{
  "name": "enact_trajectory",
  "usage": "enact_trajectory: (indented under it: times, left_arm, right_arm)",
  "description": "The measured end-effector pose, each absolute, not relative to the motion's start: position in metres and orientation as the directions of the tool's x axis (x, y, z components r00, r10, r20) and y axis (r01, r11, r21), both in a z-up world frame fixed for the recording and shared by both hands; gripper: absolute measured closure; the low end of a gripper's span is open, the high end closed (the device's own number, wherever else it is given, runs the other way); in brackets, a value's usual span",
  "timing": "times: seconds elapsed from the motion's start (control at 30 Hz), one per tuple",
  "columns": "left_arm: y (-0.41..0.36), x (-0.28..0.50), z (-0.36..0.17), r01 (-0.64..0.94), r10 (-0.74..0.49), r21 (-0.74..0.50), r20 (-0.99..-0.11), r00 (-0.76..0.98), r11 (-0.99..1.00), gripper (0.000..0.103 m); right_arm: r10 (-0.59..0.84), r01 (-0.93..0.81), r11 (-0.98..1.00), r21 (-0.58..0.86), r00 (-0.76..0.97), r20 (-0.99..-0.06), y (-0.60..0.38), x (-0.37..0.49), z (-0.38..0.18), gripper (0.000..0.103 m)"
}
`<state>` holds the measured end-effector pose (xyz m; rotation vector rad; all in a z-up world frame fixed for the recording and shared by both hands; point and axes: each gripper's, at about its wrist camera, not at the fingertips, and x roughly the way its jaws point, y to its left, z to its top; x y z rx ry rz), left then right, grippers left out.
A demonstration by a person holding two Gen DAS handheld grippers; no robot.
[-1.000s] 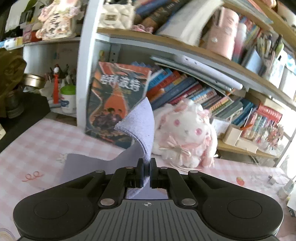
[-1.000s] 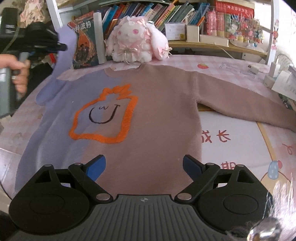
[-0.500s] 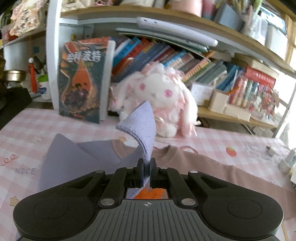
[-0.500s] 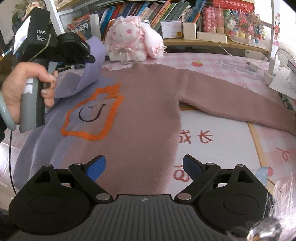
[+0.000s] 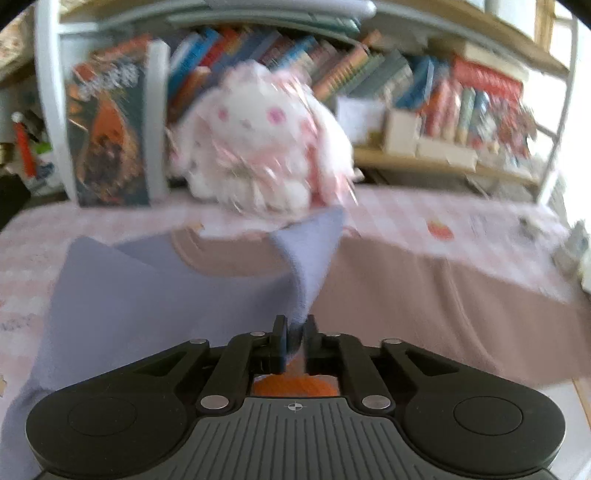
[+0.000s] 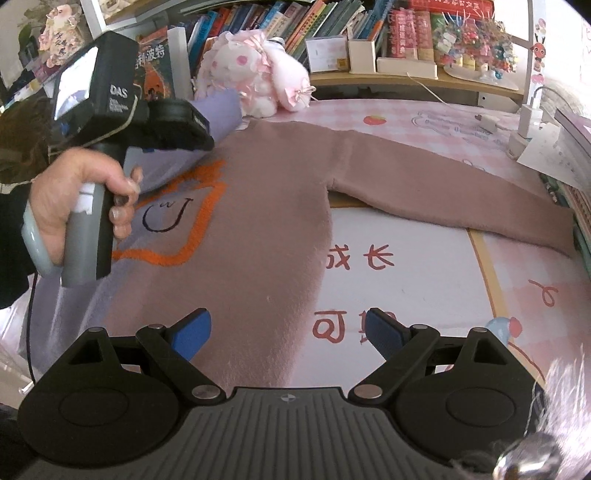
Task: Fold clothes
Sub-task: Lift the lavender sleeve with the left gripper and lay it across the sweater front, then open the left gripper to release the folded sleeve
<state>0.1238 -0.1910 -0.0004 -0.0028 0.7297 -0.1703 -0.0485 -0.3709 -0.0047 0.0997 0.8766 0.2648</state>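
1. The right gripper (image 6: 284, 332), with blue-padded fingers (image 6: 192, 328), is hovering spread wide and empty over the lower hem of the fuzzy mauve-and-lavender sweater (image 6: 258, 206).
2. The sweater is lying flat, front up, on the pink checked table cover (image 6: 443, 118), showing an orange outlined figure (image 6: 199, 206) with a black smile on its chest.
3. Its mauve sleeve (image 6: 461, 188) is stretching out to the right across a white printed mat (image 6: 406, 273).
4. The left gripper (image 5: 294, 332), held in a person's hand (image 6: 81, 195), is clenching the lavender sleeve (image 5: 310, 258) and lifting it above the sweater's chest.
5. A fluffy pink-and-white plush rabbit (image 6: 255, 77) is sitting beyond the collar, before shelves of books (image 6: 295, 26).
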Motion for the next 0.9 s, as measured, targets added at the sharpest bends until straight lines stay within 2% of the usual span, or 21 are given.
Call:
enact_trajectory:
  times: [0.1,0.2,0.47,0.5,0.53,0.6,0.87,0.9]
  left_arm:
    - [-0.196,0.114,0.000,0.201,-0.182,-0.048,-0.661,0.728,0.978,0.072]
    - [-0.183,0.084,0.007,0.206,-0.152,0.011,-0.637,0.756,0.979,0.071]
    - [-0.079,-0.001,0.001,-0.051,0.105,0.099,-0.687,0.719,0.994,0.071]
    - [-0.066,-0.011,0.001,-0.076,0.126,0.102,-0.688,0.714,0.992,0.067]
    - [-0.055,-0.018,0.001,-0.096,0.140,0.102,-0.691,0.709,0.990,0.058]
    - [-0.035,-0.028,-0.001,-0.127,0.159,0.098,-0.695,0.701,0.987,0.052]
    - [0.019,-0.026,-0.018,-0.231,0.140,-0.020,-0.741,0.656,0.973,0.052]
    - [0.022,-0.026,-0.021,-0.228,0.130,-0.030,-0.747,0.652,0.973,0.053]
  right_arm:
    - [0.279,-0.198,0.960,0.198,0.605,-0.746,-0.369,-0.049,-0.004,0.013]
    - [0.298,-0.216,0.954,0.208,0.598,-0.744,-0.365,-0.047,-0.005,0.013]
    - [0.278,-0.178,0.961,0.213,0.586,-0.761,-0.353,-0.038,-0.012,0.016]
    - [0.270,-0.170,0.963,0.210,0.591,-0.760,-0.352,-0.039,-0.012,0.016]
    - [0.262,-0.162,0.965,0.207,0.596,-0.759,-0.351,-0.039,-0.012,0.017]
    - [0.237,-0.139,0.971,0.192,0.603,-0.761,-0.349,-0.041,-0.013,0.022]
    - [0.143,-0.048,0.989,0.143,0.596,-0.790,-0.338,-0.050,-0.017,0.038]
    - [0.135,-0.046,0.990,0.134,0.591,-0.795,-0.335,-0.051,-0.017,0.042]
